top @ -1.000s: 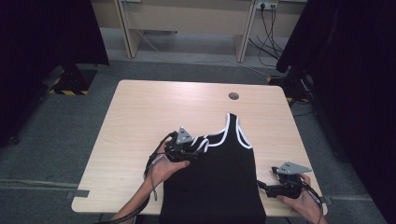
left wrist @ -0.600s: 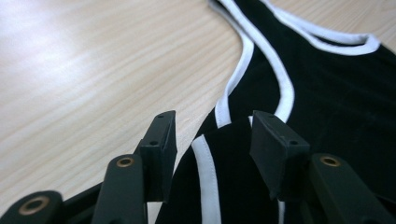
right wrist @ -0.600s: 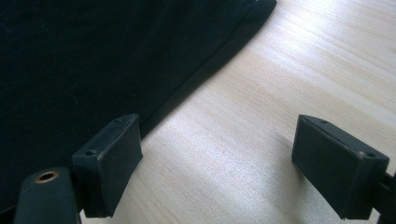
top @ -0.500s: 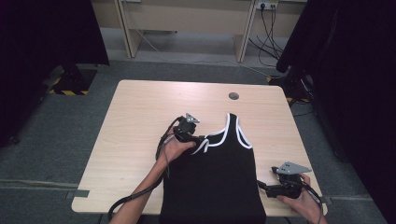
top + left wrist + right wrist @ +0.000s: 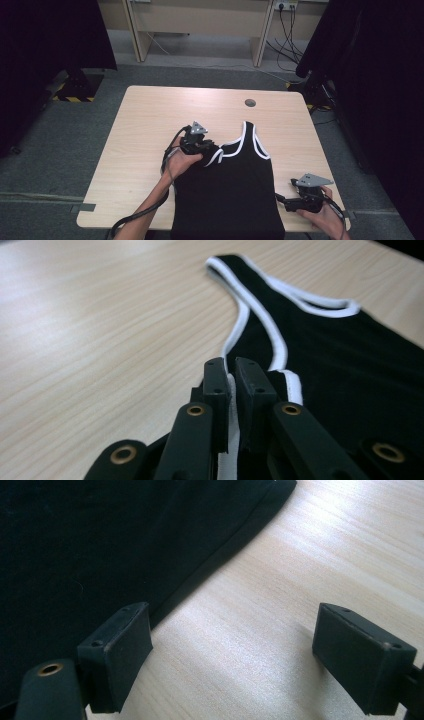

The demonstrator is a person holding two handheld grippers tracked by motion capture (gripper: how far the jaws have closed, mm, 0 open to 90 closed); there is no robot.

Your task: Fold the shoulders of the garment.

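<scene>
A black tank top (image 5: 230, 195) with white trim lies flat on the wooden table (image 5: 150, 120), its hem toward the person. My left gripper (image 5: 207, 149) sits at the top's left shoulder strap. Its jaws have just been closing and now stand shut on the white-edged strap (image 5: 233, 390). The other strap (image 5: 300, 295) lies flat farther off. My right gripper (image 5: 286, 201) rests low at the top's right side near the hem, open. In the right gripper view, my right gripper (image 5: 240, 640) straddles bare wood, its left jaw at the garment's side edge (image 5: 210, 575).
A round cable hole (image 5: 250, 103) is set in the table's far side. Bare wood lies left and beyond the garment. Grey carpet surrounds the table, with desk legs and cables at the back wall and dark curtains on both sides.
The left hand moved away from the person onto the shoulder strap and its jaws closed on the trim. The right gripper stayed put.
</scene>
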